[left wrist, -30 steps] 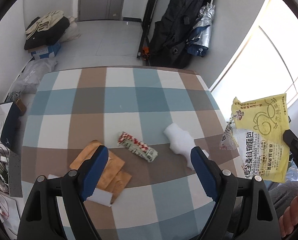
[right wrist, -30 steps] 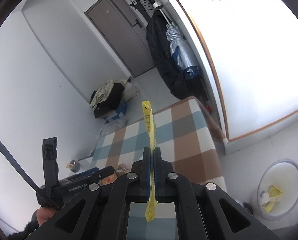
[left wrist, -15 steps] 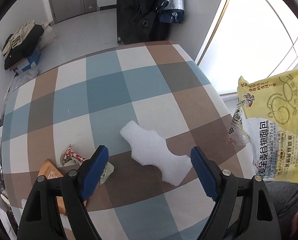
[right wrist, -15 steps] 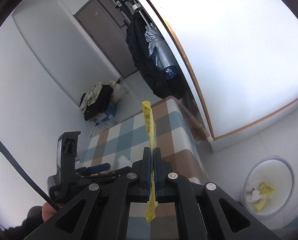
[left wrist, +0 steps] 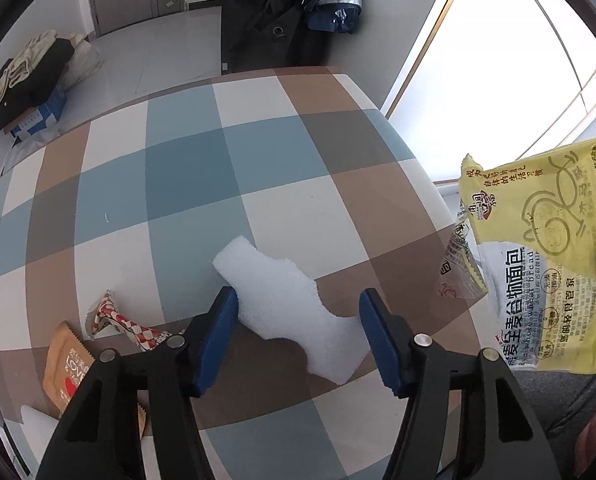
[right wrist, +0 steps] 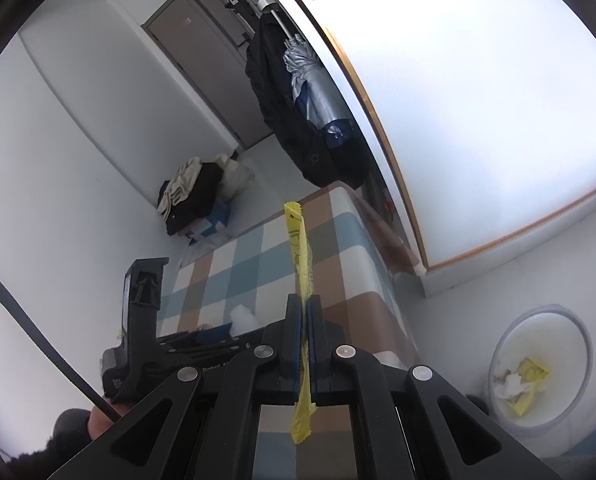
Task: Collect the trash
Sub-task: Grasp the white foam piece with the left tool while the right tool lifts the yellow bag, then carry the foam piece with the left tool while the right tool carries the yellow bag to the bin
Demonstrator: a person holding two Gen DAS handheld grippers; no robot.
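Checked table (left wrist: 186, 184): white foam scrap (left wrist: 286, 300) lies diagonally.

Brown wrapper (left wrist: 64, 368) half behind the left tongs (left wrist: 298, 320) — print unreadable.

A: How does the left gripper (left wrist: 298, 314) stand?

B: It points steeply down over the table's near right part. Its jaws have just been closing and are now about half apart. The white foam scrap (left wrist: 286, 300) lies between them: the left pad is at its edge, the right pad is clear of it, so there is no grip.

A: And the right gripper (right wrist: 303, 312)?

B: It is tilted down more gently, past the table's right edge. Its jaws are pressed together on the yellow wrapper (right wrist: 300, 264), which stands edge-on between the blue pads (right wrist: 294, 332).
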